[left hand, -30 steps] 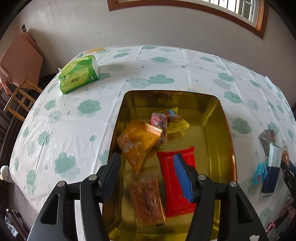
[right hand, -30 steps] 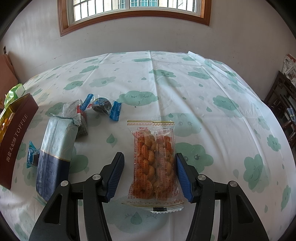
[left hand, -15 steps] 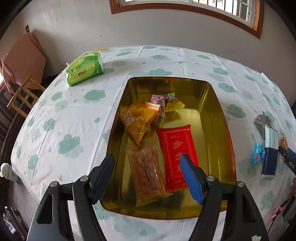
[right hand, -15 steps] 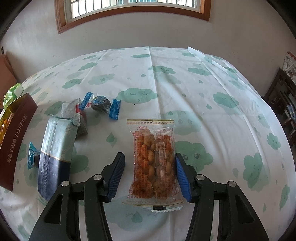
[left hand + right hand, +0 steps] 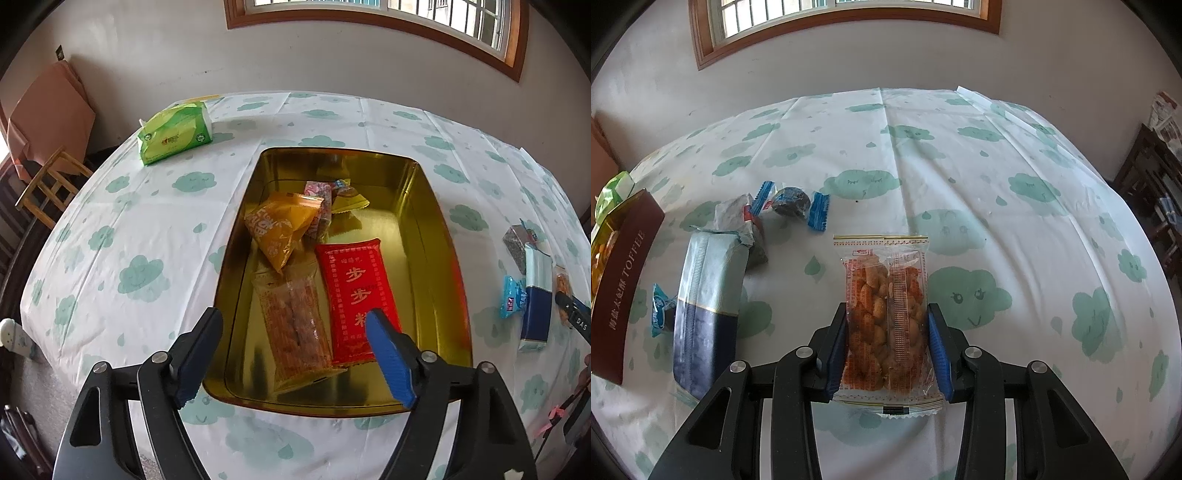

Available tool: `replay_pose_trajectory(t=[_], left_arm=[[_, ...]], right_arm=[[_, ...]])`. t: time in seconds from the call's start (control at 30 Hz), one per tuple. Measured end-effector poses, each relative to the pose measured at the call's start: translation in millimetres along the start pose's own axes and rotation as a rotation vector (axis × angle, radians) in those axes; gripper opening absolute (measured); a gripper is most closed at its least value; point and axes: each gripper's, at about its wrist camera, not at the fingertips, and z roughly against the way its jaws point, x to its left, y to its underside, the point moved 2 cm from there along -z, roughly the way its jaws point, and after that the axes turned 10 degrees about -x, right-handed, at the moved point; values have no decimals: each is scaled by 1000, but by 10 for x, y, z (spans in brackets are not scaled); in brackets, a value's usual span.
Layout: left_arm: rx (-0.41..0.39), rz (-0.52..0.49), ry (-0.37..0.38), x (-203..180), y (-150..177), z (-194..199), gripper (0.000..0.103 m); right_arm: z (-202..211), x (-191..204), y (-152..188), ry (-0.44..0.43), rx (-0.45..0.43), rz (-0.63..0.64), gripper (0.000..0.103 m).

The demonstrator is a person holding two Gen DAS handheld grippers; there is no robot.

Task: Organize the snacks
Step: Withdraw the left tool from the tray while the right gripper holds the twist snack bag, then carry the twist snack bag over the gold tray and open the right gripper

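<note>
Two grippers differed: the right gripper (image 5: 888, 347), jaws just closing, pinched the peanut packet (image 5: 886, 321) on the tablecloth (image 5: 997, 192), while the left gripper (image 5: 295, 354), jaws just widening, hung empty above the gold tin (image 5: 436, 236).

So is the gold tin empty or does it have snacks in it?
It has snacks. The gold tin holds a red packet, an orange bag, a clear packet and small sweets.

- The tin (image 5: 436, 236) sits on the table (image 5: 147, 229), with the tissue pack (image 5: 175, 133) far to its left.
- In the tin, the clear packet (image 5: 295, 325) lies near, left of the flat packet (image 5: 356, 295); the pillow bag (image 5: 280, 225) lies behind them.
- Right of the tin lie the long pack (image 5: 705, 302), the small sweets (image 5: 792, 203) and the peanut packet (image 5: 886, 314).
</note>
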Motion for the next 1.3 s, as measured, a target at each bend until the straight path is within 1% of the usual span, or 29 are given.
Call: replay_pose_trajectory(t=[0.13,0.37,0.53,0.83,1.07,1.3], left_arm=[[6,13,1,41,33,0,79],[-10,14,5,72,52,47,84],[-10,24,11,102,67,52,84],[-12,39,4,161,73,77,85],[-32,57,-3,271,56,124,86],[-44,82,-29,450,58,148,86]], right_arm=[[38,-2,18,0,2,-25,41],[178,32,-55,13,-36,-41,41],[310,179,-145,-16,-60,-34,41],[477,714,-242,-116,-82,17,41],[514,1234,-269,-201,-78,75,41],[565,1821,-301,-298,-77,127,41]])
